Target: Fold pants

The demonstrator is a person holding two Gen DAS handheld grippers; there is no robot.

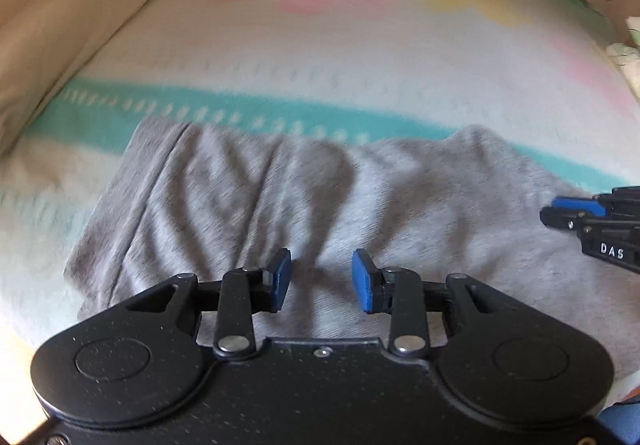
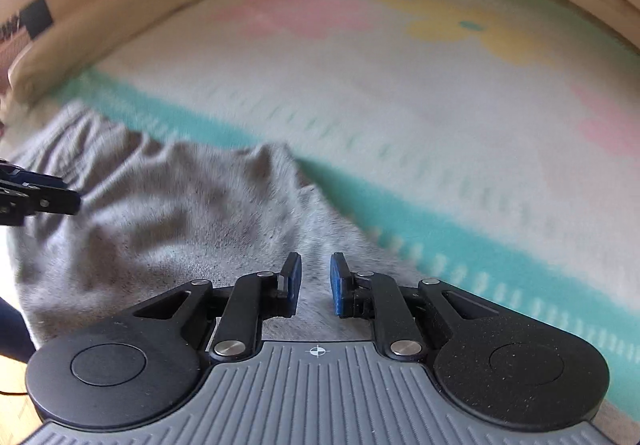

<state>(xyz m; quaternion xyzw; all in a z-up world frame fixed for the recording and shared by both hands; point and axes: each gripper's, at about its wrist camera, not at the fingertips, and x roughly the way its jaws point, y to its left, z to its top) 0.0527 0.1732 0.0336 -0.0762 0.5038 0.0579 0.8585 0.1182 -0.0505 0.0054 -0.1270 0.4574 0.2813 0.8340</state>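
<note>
We take the teal stripe (image 1: 248,113) across the blanket (image 1: 320,45) as our landmark. Farthest left of it, a beige cushion (image 1: 72,17) runs along the blanket's edge.

Just below the stripe, on the near side, lie the grey pants (image 1: 224,197), their upper edge touching and partly covering the teal band. At their left end we see a straight banded hem or waistband; which of the two we cannot tell. The cloth is bunched into several long wrinkles rather than lying flat, and it looks like more than one layer.

Our left gripper (image 1: 322,281) hangs above the pants on the near side of the stripe, its blue pads parted with only air between them and the cloth lying beneath them, so it grasps nothing.

Further right along the stripe, our right gripper (image 2: 316,285) sits over the pants' right part, where a peak of cloth (image 2: 272,157) rises against the teal. Its pads stand close together but a narrow gap shows between them with no fabric pinched, so it too is released.

We judge the fold as only partly made: the pants are gathered into a short, wide bundle, but smoothing and at least one more fold seem left.
</note>
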